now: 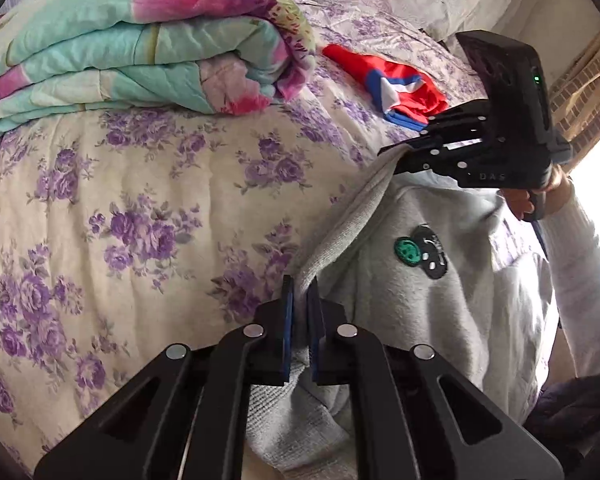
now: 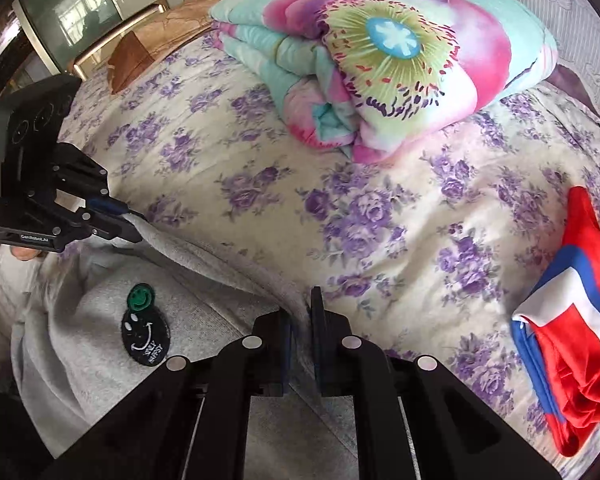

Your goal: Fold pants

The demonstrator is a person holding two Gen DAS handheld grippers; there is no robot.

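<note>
The grey pants with a green smiley patch and a black patch hang lifted over the near edge of the bed. My left gripper is shut on one end of the ribbed waistband. My right gripper is shut on the other end, up and to the right. In the right wrist view the pants spread at lower left, the right gripper pinches the band, and the left gripper holds it at far left. The band is stretched between them.
The bed's purple-flowered cover lies ahead. A folded teal and pink quilt sits at the back, also in the right wrist view. A red, white and blue garment lies at the right. A brown headboard is far left.
</note>
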